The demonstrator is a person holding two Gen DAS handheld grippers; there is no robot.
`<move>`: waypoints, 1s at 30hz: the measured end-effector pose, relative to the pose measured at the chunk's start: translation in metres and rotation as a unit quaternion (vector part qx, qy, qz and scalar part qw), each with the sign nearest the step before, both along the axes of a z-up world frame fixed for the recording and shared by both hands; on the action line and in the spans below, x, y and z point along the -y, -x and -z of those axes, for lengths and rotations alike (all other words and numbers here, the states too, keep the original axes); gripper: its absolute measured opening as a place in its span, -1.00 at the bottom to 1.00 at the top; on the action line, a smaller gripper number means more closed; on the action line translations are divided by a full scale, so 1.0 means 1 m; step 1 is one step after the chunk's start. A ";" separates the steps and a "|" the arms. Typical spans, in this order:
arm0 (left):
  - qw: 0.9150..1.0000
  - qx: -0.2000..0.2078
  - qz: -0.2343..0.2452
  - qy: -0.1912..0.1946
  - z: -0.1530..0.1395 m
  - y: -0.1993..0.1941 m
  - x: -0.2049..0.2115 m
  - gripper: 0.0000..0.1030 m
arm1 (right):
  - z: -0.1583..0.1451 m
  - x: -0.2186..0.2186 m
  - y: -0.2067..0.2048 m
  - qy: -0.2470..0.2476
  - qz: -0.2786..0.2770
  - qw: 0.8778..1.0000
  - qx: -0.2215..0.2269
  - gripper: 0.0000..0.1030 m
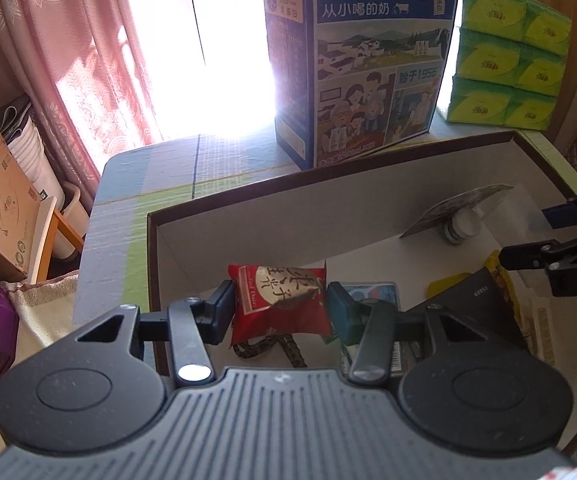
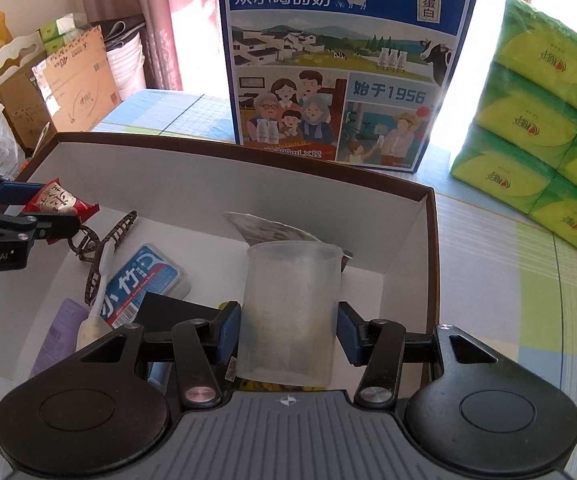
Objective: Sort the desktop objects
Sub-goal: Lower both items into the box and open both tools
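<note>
The milk carton (image 2: 340,60) reads "从小喝的奶" and "始于1956"; before it, the floss box (image 2: 144,284) reads "小竹".

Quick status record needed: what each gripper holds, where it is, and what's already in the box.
left gripper: jaws shut on red snack packet, over the box's left part
right gripper: jaws shut on translucent measuring cup, upright, over the box's right part
box: open, white inside, brown rim
in box: blue floss case, dark hair claw, purple tube, black card
behind box: milk carton, green tissue packs
</note>
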State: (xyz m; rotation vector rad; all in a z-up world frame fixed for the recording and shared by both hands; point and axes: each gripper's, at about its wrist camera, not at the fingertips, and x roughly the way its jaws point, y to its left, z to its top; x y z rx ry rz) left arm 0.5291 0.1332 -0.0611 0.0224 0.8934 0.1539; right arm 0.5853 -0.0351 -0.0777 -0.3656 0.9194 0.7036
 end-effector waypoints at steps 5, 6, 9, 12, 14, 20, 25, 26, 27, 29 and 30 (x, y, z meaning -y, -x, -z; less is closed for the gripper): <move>1.000 -0.002 -0.007 -0.011 0.004 -0.005 -0.003 -0.06 | 0.002 0.001 -0.003 -0.002 0.001 1.000 -0.002 -0.06; 1.000 -0.002 -0.007 -0.015 0.005 -0.006 -0.003 -0.01 | 0.002 0.001 -0.004 -0.002 0.002 1.000 -0.002 -0.06; 1.000 0.001 -0.009 -0.017 0.005 -0.008 -0.003 0.04 | 0.003 0.003 -0.005 -0.003 0.003 1.000 -0.003 -0.06; 1.000 0.004 -0.011 -0.013 0.003 -0.008 -0.003 0.14 | 0.004 0.005 -0.006 -0.004 0.003 1.000 -0.004 -0.06; 1.000 0.007 -0.011 -0.011 0.001 -0.008 -0.003 0.16 | 0.004 0.006 -0.006 -0.005 0.003 1.000 -0.004 -0.06; 1.000 0.013 -0.013 -0.006 -0.004 -0.005 -0.002 0.18 | 0.004 0.007 -0.007 -0.004 0.005 1.000 -0.003 -0.06; 1.000 0.018 -0.014 -0.003 -0.009 -0.002 -0.001 0.24 | 0.005 0.007 -0.009 -0.003 0.002 1.000 0.005 -0.06; 1.000 0.019 -0.014 -0.003 -0.009 -0.001 0.000 0.26 | 0.005 0.007 -0.009 -0.004 0.001 1.000 0.007 -0.05; 1.000 0.019 -0.015 -0.002 -0.010 0.000 0.000 0.30 | 0.005 0.006 -0.008 -0.006 0.000 1.000 0.011 -0.05; 1.000 0.021 -0.016 -0.001 -0.011 0.001 0.001 0.36 | 0.004 0.006 -0.008 -0.011 -0.004 1.000 0.020 -0.03; 1.000 0.021 -0.017 -0.001 -0.011 0.002 0.002 0.37 | 0.003 0.006 -0.007 -0.013 -0.004 1.000 0.023 0.13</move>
